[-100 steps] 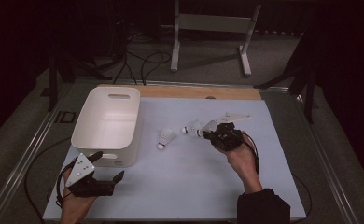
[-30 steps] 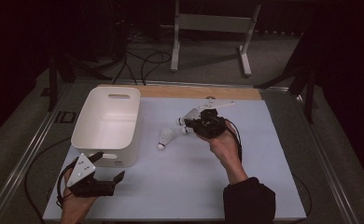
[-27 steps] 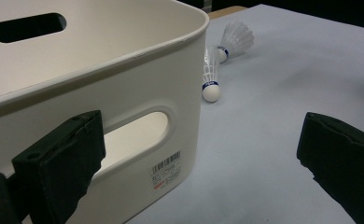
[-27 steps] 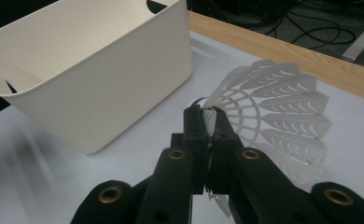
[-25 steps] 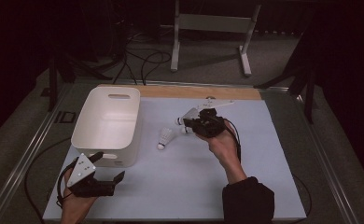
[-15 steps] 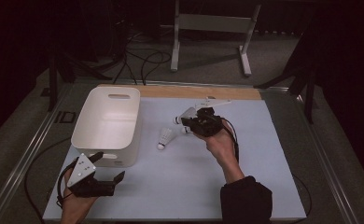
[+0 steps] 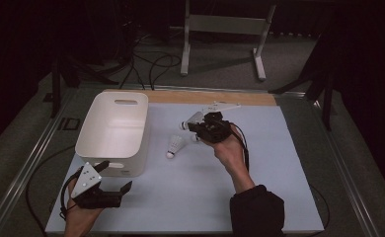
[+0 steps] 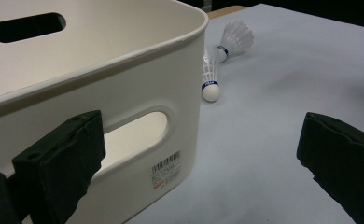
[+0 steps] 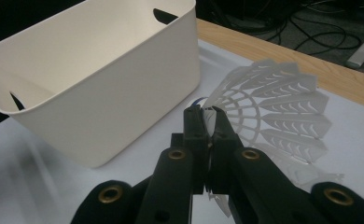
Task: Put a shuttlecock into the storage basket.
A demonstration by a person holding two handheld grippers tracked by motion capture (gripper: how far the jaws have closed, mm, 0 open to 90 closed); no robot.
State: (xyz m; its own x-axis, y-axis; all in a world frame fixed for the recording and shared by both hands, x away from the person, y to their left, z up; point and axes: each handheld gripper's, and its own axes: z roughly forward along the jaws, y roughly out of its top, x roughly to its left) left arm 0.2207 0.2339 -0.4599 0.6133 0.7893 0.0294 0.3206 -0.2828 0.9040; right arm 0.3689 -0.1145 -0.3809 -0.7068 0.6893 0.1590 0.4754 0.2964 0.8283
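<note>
Looking down from the high view, the right gripper [image 7: 200, 129] is lifted over the middle of the pale blue table [image 7: 279, 168], its jaws clenched on a white shuttlecock [image 7: 192, 119] whose skirt sticks out just past the jaw tips, toward the white bin [image 7: 114, 132]. A second shuttlecock [image 7: 173, 145] lies on the table just below and nearer than that claw, between it and the bin. The left gripper [image 7: 115, 183] rests at the near left edge, released, with the bin directly ahead of it.

From the left gripper view, the two black jaws stand wide apart with nothing between them; the bin's wall [image 8: 138, 88] with its handle slot and barcode label sits close ahead, and both shuttlecocks [image 8: 211, 77] lie farther off beyond its corner.

From the right gripper view, the jaws are pressed together on the held shuttlecock's feathered skirt [image 9: 273, 105], which fans out to the right of the tips, while the bin [image 9: 96, 74] stands ahead and to the left.
</note>
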